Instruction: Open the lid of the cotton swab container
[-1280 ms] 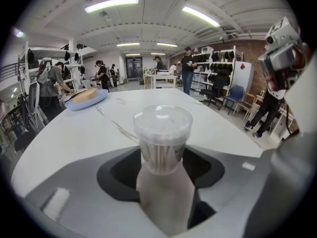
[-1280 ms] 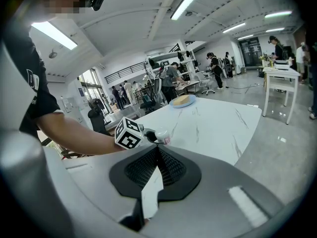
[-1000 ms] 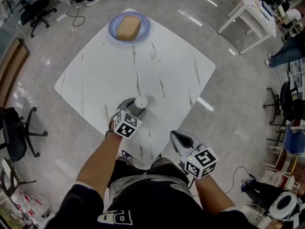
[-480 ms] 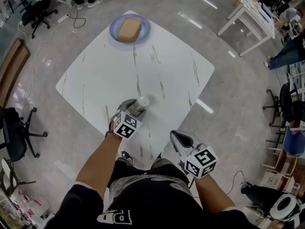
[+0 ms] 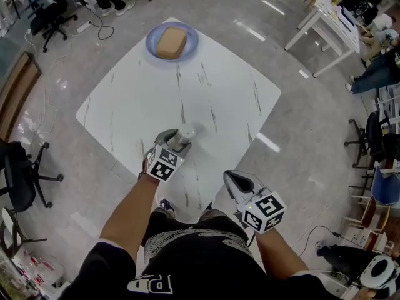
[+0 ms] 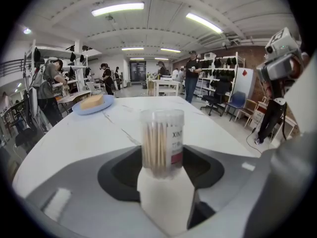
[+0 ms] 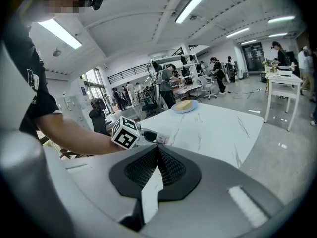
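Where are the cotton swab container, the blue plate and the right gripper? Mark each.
cotton swab container (image 6: 162,139), left gripper view, clear wall.
blue plate (image 5: 194,42), head view, right rim.
right gripper (image 5: 230,177), head view, jaw tips.

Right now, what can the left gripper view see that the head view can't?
Only the left gripper view shows the cotton swabs standing inside and the ceiling lights. Only the head view shows the person's left forearm and black shirt. Both show the cotton swab container held in the left hand-held gripper, the white table and the blue plate with a tan block.
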`<action>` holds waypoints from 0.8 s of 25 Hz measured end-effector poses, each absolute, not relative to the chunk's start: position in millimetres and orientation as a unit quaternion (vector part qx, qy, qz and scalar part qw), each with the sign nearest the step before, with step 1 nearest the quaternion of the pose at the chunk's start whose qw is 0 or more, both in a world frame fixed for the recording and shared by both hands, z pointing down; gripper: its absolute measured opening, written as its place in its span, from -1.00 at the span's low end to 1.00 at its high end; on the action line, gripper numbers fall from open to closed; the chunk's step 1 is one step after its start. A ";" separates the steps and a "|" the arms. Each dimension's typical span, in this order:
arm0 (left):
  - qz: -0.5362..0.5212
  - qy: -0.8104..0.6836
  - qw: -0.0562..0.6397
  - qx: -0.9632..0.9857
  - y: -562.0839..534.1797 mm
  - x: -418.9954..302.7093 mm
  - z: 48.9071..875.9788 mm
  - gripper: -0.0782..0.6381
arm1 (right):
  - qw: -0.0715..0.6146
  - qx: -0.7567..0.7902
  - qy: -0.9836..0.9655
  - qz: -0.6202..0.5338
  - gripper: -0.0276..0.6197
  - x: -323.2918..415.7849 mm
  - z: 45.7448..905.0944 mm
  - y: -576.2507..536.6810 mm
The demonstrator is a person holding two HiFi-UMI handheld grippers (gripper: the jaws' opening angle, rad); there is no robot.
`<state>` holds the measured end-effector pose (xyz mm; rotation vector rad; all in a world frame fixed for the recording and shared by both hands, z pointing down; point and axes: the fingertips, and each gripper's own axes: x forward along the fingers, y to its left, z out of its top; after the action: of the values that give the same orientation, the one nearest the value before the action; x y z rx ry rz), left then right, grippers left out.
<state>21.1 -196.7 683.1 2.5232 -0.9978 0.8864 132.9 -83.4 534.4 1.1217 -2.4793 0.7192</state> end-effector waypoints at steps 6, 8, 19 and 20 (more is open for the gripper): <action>0.283 -0.357 0.140 0.879 -204.4 13.3 656.8 0.07 | 0.143 0.399 -0.875 0.232 -0.91 127.0 511.0 -96.6; 0.273 -0.362 0.138 0.880 -206.3 9.8 644.7 0.07 | 0.136 0.401 -0.878 0.224 -0.91 125.0 501.5 -100.6; 0.184 -0.394 0.114 0.893 -207.3 -6.9 563.9 0.07 | 0.106 0.409 -0.887 0.185 -0.91 119.7 461.7 -109.8; 0.175 -0.396 0.111 0.894 -204.7 -8.6 555.5 0.07 | 0.103 0.409 -0.888 0.182 -0.91 119.0 459.1 -109.3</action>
<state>-8.6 -204.7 555.5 2.6267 -1.1636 0.5128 119.0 -109.3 459.1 1.2064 -2.6208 0.5357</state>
